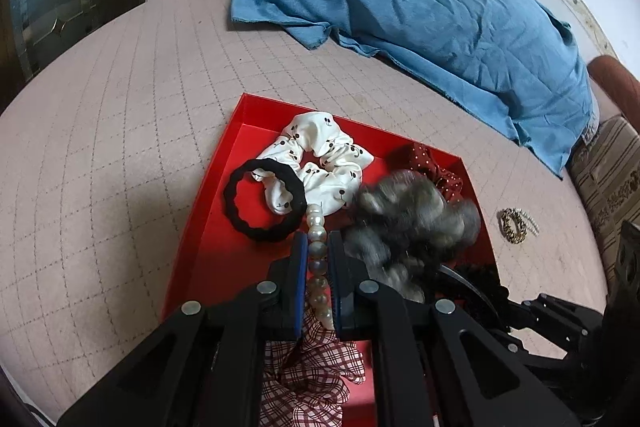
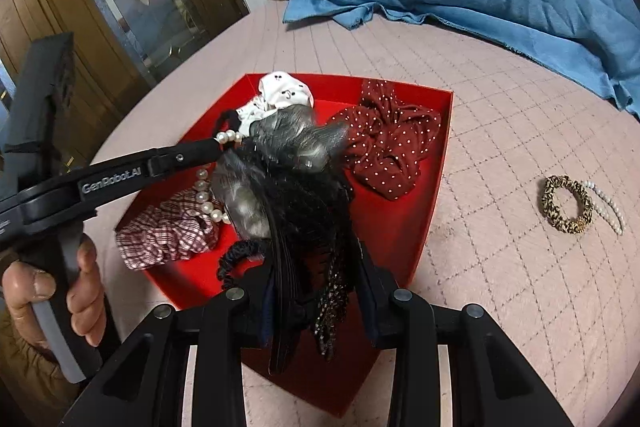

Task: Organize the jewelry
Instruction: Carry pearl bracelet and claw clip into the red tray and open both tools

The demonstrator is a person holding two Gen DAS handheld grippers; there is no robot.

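Two grippers: both mine, over the red cardboard tray (image 1: 208, 211) on the pink quilted bed (image 1: 100, 147).
Left gripper (image 1: 318, 247): clamped on white pearl-bead bracelet (image 1: 316, 223).
Right gripper (image 2: 316, 291): gripping black net hair clip (image 2: 312, 227) with grey fur pompom (image 2: 288, 143).

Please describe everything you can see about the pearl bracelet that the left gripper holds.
The pearl bracelet is a string of round, glossy, cream-white beads, which look like pearls. The left gripper is shut on it, its blue pads pressing the beads from both sides. The strand hangs over the red box, beside the grey furry hair piece. Its lower end falls toward the checked scrunchie. Whether it forms a closed loop cannot be told.
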